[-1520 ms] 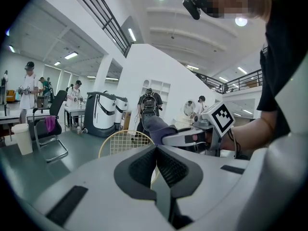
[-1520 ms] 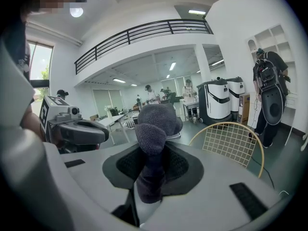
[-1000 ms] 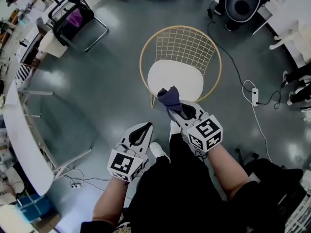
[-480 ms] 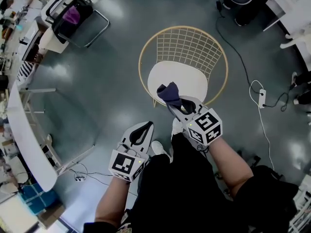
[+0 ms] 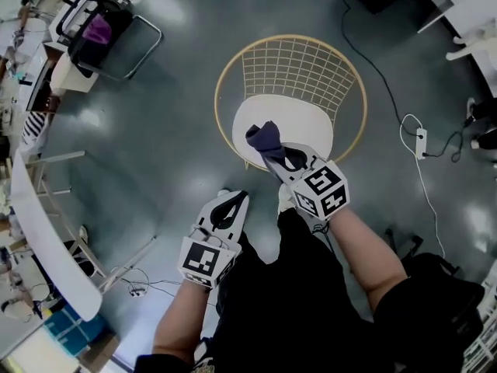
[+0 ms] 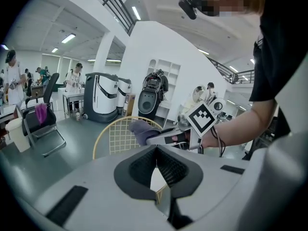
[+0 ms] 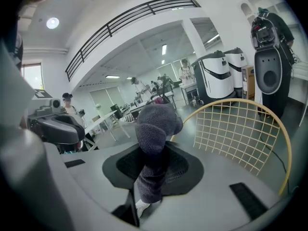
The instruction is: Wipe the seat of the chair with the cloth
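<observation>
A head view looks steeply down on a glossy grey floor (image 5: 171, 115). A long white table (image 5: 39, 231) runs along the left edge, and a black office chair (image 5: 105, 33) stands at upper left. In the centre is the chair (image 5: 295, 64), round, with a gold wire-grid back and a white seat (image 5: 303, 127). A person (image 5: 295, 301) in black clothing stands just in front of it, holding 2 grippers. The right gripper (image 5: 272, 154) reaches over the seat's front edge, its jaws closed tight on a dark blue-grey cloth (image 5: 264, 138) that bunches up past the jaw tips. The right gripper view shows the cloth pinched between the black pads. Whether the cloth touches the seat cannot be told. The left gripper (image 5: 233, 200) hangs at lower left, apart from the chair, its jaws pressed together with nothing between them. A white power strip (image 5: 420, 140) lies on the floor to the chair's right.
</observation>
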`<state>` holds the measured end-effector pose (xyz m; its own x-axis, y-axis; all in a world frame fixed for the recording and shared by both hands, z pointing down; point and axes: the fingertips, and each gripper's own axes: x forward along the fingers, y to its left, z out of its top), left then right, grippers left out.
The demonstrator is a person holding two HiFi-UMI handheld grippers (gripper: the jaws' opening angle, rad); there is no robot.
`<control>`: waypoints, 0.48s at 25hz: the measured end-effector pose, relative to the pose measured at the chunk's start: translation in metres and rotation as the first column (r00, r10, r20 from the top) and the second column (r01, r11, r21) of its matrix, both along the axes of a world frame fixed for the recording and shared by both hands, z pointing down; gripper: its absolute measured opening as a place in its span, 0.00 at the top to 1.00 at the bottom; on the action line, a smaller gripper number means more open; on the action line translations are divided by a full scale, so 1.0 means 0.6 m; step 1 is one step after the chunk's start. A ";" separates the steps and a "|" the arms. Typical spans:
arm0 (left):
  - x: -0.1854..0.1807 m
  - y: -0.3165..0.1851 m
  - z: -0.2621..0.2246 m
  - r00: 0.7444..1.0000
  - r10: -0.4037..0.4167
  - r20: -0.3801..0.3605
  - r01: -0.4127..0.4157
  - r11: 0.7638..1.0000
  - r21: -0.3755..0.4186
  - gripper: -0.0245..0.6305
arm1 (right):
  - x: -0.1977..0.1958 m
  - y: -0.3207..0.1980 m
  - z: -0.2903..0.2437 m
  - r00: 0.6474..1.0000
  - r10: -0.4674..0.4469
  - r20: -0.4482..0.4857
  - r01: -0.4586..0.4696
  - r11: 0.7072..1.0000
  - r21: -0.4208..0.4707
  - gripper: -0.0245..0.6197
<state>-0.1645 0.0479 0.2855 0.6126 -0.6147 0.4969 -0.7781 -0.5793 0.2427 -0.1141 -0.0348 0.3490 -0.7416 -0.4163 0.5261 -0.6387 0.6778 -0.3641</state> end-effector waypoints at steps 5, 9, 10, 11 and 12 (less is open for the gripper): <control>-0.008 -0.007 0.029 0.993 0.113 -0.018 -0.113 0.994 -0.007 0.94 | -0.009 -0.007 0.041 0.994 0.106 -0.016 -0.106 0.994 -0.015 0.80; -0.050 -0.012 0.063 0.972 0.235 -0.006 -0.235 0.972 0.012 0.94 | -0.048 -0.010 0.091 0.981 0.190 -0.029 -0.191 0.981 -0.036 0.80; -0.061 -0.014 0.074 0.963 0.268 0.005 -0.268 0.963 0.018 0.94 | -0.058 -0.011 0.107 0.977 0.210 -0.034 -0.211 0.976 -0.044 0.80; -0.065 -0.017 0.084 0.958 0.286 0.004 -0.286 0.958 0.019 0.94 | -0.062 -0.011 0.123 0.973 0.228 -0.040 -0.230 0.972 -0.051 0.80; -0.065 -0.022 0.091 0.959 0.284 -0.012 -0.284 0.959 0.014 0.94 | -0.064 -0.010 0.138 0.969 0.243 -0.046 -0.246 0.968 -0.058 0.80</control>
